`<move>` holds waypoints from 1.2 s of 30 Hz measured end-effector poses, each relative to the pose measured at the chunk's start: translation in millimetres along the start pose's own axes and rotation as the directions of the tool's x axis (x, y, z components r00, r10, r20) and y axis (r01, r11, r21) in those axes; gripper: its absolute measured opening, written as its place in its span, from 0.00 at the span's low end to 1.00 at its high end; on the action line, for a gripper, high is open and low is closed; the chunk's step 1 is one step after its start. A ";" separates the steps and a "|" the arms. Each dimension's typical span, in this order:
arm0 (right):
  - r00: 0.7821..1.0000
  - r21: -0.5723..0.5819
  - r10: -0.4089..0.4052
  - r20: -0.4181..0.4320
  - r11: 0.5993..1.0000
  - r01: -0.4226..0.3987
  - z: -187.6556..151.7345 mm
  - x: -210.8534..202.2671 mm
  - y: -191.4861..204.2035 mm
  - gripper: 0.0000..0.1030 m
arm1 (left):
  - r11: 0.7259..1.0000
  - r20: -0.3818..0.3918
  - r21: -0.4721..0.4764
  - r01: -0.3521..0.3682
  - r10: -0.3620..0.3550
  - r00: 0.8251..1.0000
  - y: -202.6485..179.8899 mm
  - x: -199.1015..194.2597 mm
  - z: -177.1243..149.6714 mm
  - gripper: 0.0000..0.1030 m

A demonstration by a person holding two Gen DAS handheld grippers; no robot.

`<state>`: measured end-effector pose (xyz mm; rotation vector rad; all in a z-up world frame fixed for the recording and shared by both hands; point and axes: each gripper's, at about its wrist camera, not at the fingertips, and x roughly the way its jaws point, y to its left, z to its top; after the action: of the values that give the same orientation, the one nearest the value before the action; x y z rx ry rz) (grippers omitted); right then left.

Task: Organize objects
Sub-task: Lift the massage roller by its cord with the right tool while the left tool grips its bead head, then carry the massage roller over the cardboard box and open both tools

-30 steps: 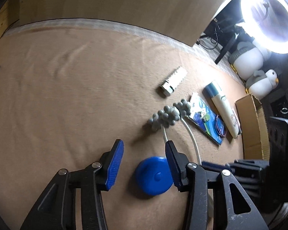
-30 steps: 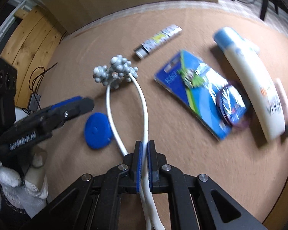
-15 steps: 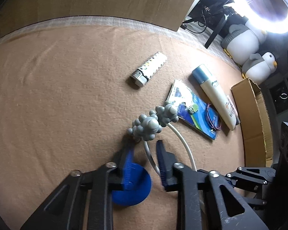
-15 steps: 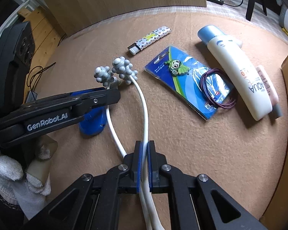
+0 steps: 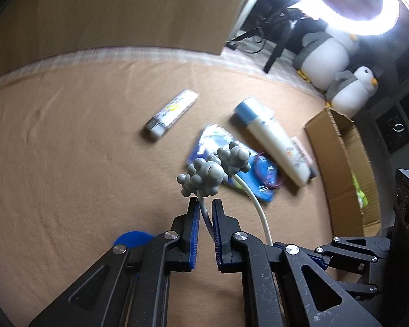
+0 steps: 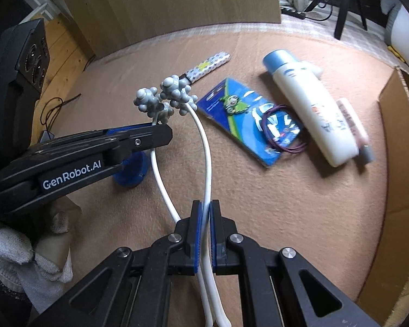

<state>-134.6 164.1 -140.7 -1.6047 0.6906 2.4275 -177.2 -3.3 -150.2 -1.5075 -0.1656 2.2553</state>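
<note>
White massager (image 6: 204, 147) prongs are clamped in the right gripper (image 6: 203, 234); left gripper (image 5: 203, 227) has just closed on one prong below its knobbed head, steadying it above the mat (image 5: 68, 150)

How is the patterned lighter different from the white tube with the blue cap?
The lighter is slim, flat-sided and covered in a pattern; the white tube is far bigger, rounded and mostly plain, with a blue cap. The lighter lies alone; the tube lies against a pink stick. Both lie flat on the tan cloth.
</note>
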 end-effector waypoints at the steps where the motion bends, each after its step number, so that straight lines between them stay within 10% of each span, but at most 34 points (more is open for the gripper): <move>1: 1.000 0.006 0.002 0.008 1.000 -0.002 -0.4 -6.1 -3.3 0.05 | 1.000 0.007 0.011 0.005 -0.005 1.000 -7.9 -3.0 2.9 0.09; 16: 0.991 0.117 -0.036 0.125 0.993 0.022 -0.3 -108.2 -90.4 0.05 | 0.979 0.063 0.167 0.117 -0.129 0.990 -134.5 -18.5 49.0 0.09; 36: 0.975 0.254 -0.143 0.170 0.962 0.096 -2.4 -150.8 -219.0 0.05 | 0.955 0.004 0.241 0.171 -0.177 0.984 -273.5 60.6 93.7 0.09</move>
<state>10.8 375.1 -69.6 -1.2680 0.7979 2.2663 -205.9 281.0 -75.3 -1.2862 -0.0300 2.0727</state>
